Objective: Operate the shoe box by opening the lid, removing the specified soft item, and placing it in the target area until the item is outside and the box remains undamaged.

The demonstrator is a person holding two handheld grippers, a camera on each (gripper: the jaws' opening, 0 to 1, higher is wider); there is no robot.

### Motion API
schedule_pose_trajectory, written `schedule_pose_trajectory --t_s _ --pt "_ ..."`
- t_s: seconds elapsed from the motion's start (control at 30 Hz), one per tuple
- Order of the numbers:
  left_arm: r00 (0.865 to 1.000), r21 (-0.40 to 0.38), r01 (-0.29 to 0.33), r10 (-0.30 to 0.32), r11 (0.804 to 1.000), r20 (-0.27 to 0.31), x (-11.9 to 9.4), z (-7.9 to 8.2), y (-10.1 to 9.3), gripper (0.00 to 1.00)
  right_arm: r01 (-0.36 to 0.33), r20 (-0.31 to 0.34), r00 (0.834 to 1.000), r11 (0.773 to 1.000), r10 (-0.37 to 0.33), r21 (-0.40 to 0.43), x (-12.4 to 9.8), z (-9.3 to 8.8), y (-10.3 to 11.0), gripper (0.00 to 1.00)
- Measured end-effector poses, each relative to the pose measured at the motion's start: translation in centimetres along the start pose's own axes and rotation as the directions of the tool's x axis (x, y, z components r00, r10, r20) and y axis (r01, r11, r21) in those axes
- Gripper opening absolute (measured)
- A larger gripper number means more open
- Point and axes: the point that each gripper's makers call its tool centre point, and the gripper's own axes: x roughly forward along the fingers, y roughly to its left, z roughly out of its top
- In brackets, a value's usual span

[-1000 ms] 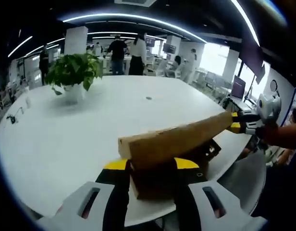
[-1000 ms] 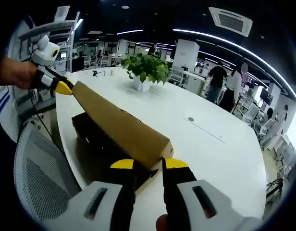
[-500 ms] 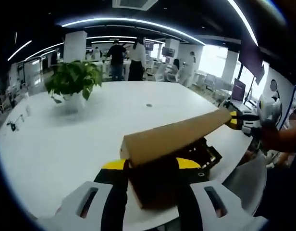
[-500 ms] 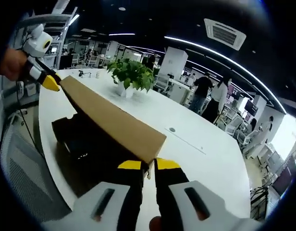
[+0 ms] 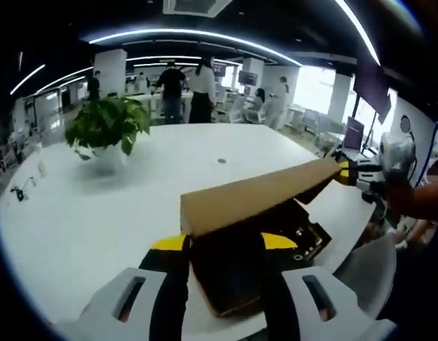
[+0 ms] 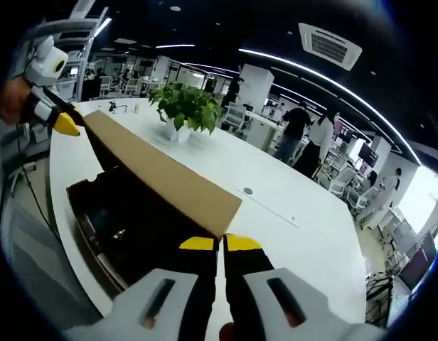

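white office desk (image 5: 98, 206) carries the shoe box (image 6: 126, 227), its lid (image 5: 254, 202) lifted, pinched endwise by left tongs (image 5: 222, 243) and right tongs (image 6: 220, 244); next, probably reaching inside.

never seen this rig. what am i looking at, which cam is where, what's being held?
No robot: a person holds a two-jaw gripper in each hand, and a fisheye camera rides on each, looking along its jaws.

Left gripper view: the left gripper pinches one end of the cardboard lid, with the right gripper at the far end. Right gripper view: the reverse, with the right gripper near and the left gripper far.

Both are shut on the lid, tilted up over the dark shoe box on a white table. A potted plant stands further back.
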Motion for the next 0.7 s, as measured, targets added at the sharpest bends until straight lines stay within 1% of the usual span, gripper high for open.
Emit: schedule_pose_trajectory --t_s 0.1,0.17,0.2,0.23,0.27,0.3,0.33,0.37,0.4,0.47,0.57,0.7 --pt "1.000 -0.016 -0.004 0.005 1.000 0.017 -0.5 -0.2 0.1 0.34 -0.006 -0.018 1.000 1.000 0.006 0.008 0.2 0.2 -0.2 0.00" --pt "0.999 -0.026 -0.022 0.023 0.999 0.038 -1.0 -0.4 0.2 0.34 -0.007 -0.027 1.000 1.000 0.008 0.024 0.4 0.3 -0.4 0.00" --pt "0.998 -0.039 -0.024 0.026 0.999 0.051 -1.3 -0.9 0.2 0.34 -0.007 -0.031 0.999 1.000 0.008 0.026 0.5 0.3 -0.5 0.00" --pt "0.998 -0.040 -0.023 0.025 0.999 0.052 -1.4 -1.4 0.3 0.34 -0.007 -0.032 0.999 1.000 0.008 0.028 0.6 0.4 -0.5 0.00" --pt "0.999 -0.037 -0.027 0.028 0.999 0.037 -1.3 -2.6 0.5 0.33 -0.007 -0.037 0.999 0.999 0.008 0.031 0.6 0.5 -0.6 0.00" --pt "0.999 -0.056 -0.032 0.031 0.998 -0.015 -1.3 -4.2 0.6 0.33 -0.007 -0.043 0.999 1.000 0.008 0.030 0.8 0.5 -0.7 0.00" --pt "0.999 -0.064 -0.032 0.029 0.997 -0.043 -1.3 -5.4 0.7 0.32 -0.008 -0.046 0.999 1.000 0.010 0.029 0.8 0.6 -0.7 0.00" --pt "0.998 -0.066 -0.035 0.031 0.997 -0.059 -1.3 -6.3 0.8 0.32 -0.010 -0.051 0.999 0.999 0.012 0.030 0.8 0.6 -0.8 0.00" --pt "0.996 -0.088 -0.042 0.035 0.995 -0.086 -1.2 -7.8 1.2 0.32 -0.011 -0.053 0.999 1.000 0.012 0.028 0.9 0.6 -0.8 0.00" --pt "0.994 -0.115 -0.047 0.035 0.992 -0.106 -1.1 -9.4 1.5 0.31 -0.013 -0.054 0.998 1.000 0.015 0.024 1.0 0.6 -0.9 0.00" --pt "0.990 -0.130 -0.052 0.033 0.990 -0.140 -0.8 -11.0 1.7 0.30 -0.018 -0.058 0.998 1.000 0.019 0.024 1.3 0.8 -1.1 0.00" --pt "0.986 -0.121 -0.065 0.045 0.991 -0.162 0.1 -11.9 2.2 0.27 -0.021 -0.065 0.998 1.000 0.021 0.005 1.5 1.1 -1.3 0.00"
